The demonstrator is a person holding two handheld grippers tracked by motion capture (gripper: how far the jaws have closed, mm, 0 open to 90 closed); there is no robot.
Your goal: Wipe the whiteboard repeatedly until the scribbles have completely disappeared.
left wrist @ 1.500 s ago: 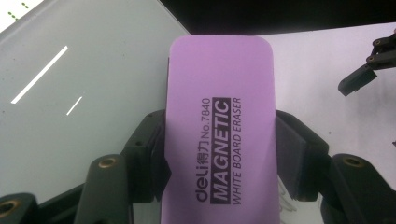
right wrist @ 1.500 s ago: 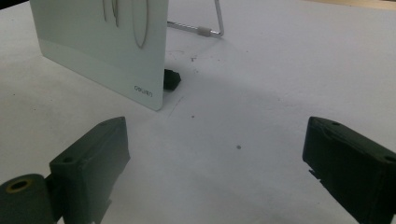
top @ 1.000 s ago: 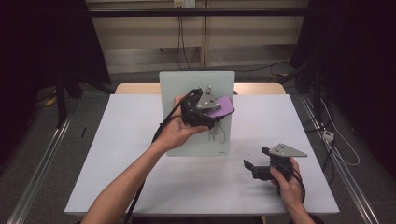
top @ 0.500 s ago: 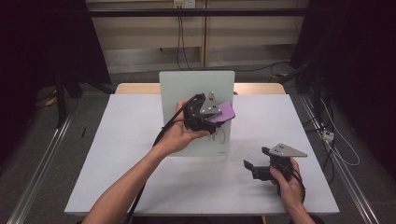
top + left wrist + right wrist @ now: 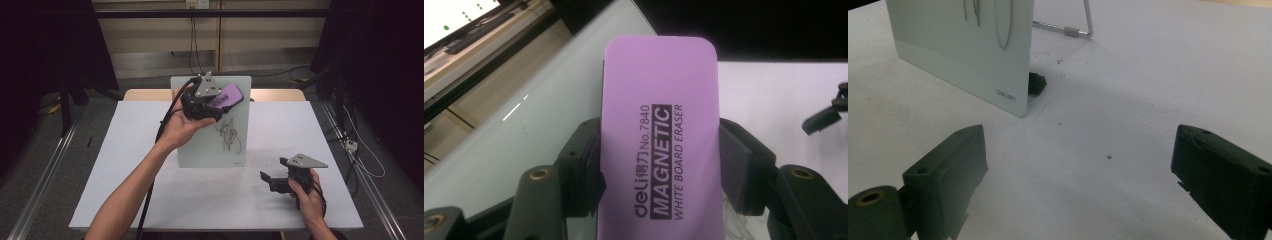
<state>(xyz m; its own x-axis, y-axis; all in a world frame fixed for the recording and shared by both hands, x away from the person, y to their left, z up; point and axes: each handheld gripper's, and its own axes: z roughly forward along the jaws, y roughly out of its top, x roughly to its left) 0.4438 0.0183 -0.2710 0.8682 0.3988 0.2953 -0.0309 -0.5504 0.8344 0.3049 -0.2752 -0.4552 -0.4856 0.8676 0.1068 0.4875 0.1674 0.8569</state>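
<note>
in the high view the left gripper [image 5: 212,102] held the purple eraser [image 5: 226,97] at the whiteboard's [image 5: 212,145] upper edge, above the scribble [image 5: 229,135]; wiping well meant pressing flat. its own view showed the jaws clamping the eraser [image 5: 659,135]. the right gripper [image 5: 1080,175] rested with jaws apart.

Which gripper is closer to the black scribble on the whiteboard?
The left. The left gripper, holding the purple eraser, is up at the whiteboard just above the scribble. The right gripper rests low on the table, off the board's lower right corner.
</note>
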